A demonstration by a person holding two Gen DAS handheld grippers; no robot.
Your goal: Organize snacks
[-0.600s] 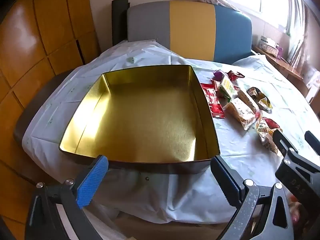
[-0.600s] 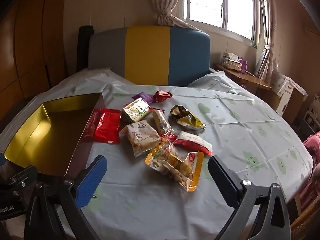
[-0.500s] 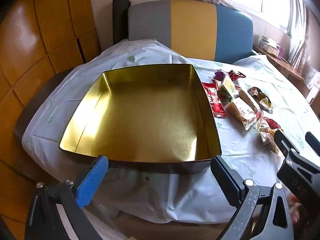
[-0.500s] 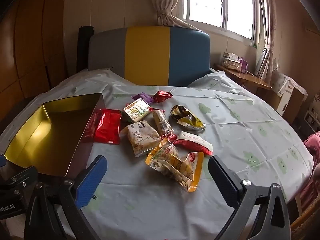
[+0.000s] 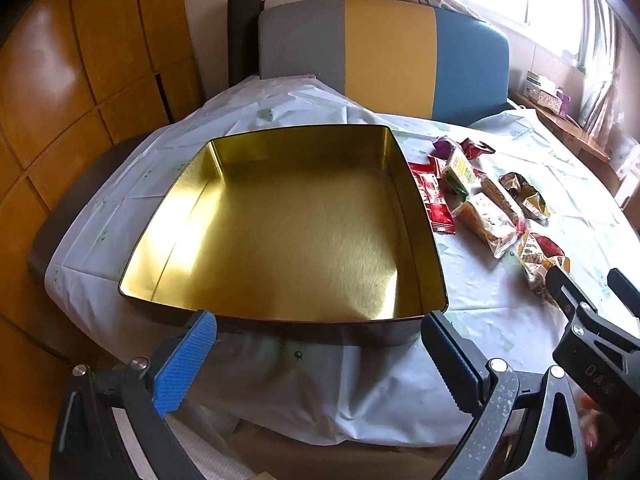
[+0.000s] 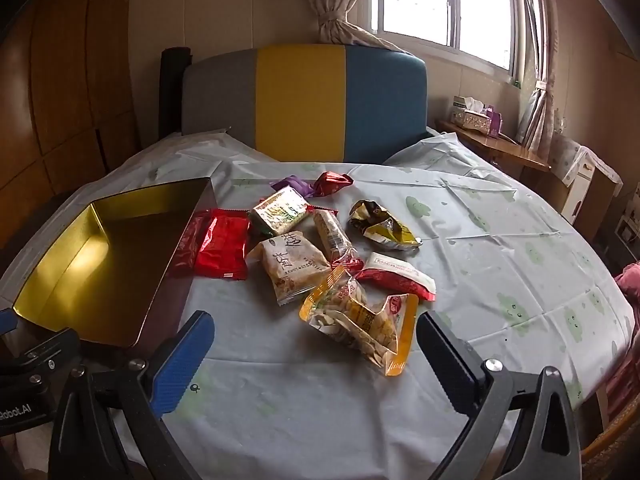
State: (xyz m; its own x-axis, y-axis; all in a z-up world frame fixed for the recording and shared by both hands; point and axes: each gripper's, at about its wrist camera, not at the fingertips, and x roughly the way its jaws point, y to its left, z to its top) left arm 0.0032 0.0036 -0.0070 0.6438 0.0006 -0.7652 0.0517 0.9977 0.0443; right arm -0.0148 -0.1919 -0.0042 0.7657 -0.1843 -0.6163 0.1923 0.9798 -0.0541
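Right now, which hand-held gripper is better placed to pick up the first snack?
Right. The right hand-held gripper is open, facing the orange-edged snack bag just ahead. The left hand-held gripper faces the empty gold tin.

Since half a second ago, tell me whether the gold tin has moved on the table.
No. In the right wrist view the gold tin keeps its place beside the red packet and on the tablecloth.

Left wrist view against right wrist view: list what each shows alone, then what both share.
Left wrist only: the gold tin's whole bare floor, and the right claw entering at the edge, open and empty.

Right wrist only: the orange-edged snack bag unobstructed, and the window.

Both: the tin, the red packet, the loose snacks on the tablecloth, and the striped chair back.
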